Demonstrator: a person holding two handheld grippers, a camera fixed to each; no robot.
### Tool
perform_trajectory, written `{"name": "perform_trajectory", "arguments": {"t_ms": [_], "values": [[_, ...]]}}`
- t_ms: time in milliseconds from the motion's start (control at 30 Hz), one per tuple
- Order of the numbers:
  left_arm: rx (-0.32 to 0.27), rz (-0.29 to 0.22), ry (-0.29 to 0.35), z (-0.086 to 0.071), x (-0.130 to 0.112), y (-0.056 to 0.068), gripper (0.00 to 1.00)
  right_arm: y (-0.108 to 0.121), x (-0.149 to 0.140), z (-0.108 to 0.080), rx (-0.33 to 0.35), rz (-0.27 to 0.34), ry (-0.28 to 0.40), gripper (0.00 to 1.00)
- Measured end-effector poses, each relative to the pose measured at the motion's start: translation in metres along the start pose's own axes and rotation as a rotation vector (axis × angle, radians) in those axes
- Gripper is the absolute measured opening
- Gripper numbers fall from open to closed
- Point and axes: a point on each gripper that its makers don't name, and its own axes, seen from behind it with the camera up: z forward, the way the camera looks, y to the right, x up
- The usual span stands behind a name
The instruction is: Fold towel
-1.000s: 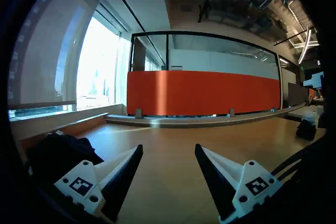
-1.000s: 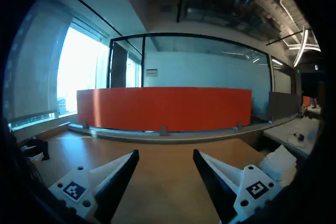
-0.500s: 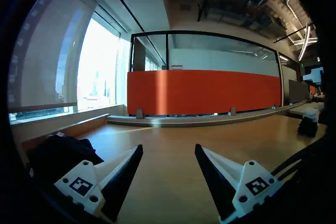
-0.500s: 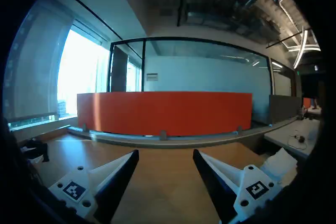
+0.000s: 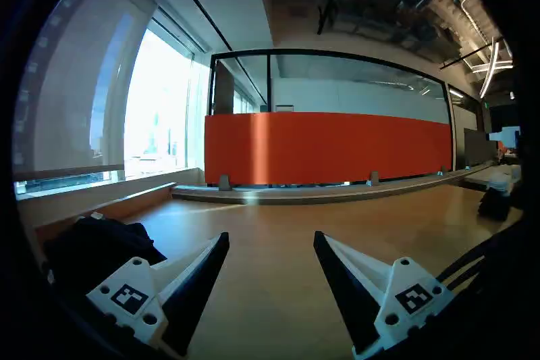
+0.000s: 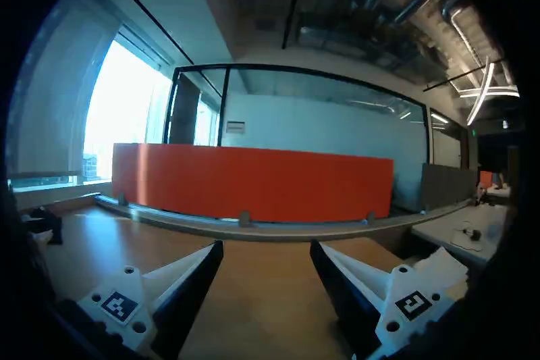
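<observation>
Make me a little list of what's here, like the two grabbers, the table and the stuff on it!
left gripper: open, holding nothing
right gripper: open, holding nothing
table: wooden, stretching ahead of both grippers
dark bundle: looks like cloth, heaped at the table's left edge
white pile: off to the right, maybe the towel, hard to tell
divider: orange, along the table's far side

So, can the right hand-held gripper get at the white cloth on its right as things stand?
Probably yes. The right hand-held gripper is open, and the white cloth lies close beside its right finger on the wooden table, nothing between them. It points past it, so it must turn first.
</observation>
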Motion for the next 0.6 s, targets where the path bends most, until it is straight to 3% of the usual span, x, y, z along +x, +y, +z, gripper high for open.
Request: {"name": "perform_trajectory", "arguments": {"t_ms": [367,600], "values": [[0.0,0.0,0.001,0.0,-0.002,0.001,0.93,0.023,-0.051,0.0,-0.015,0.076,-0.028,1.0],[0.0,0.0,0.001,0.001,-0.003,0.001,0.93,0.02,-0.074,0.0,0.007,0.1,-0.037,1.0]]}}
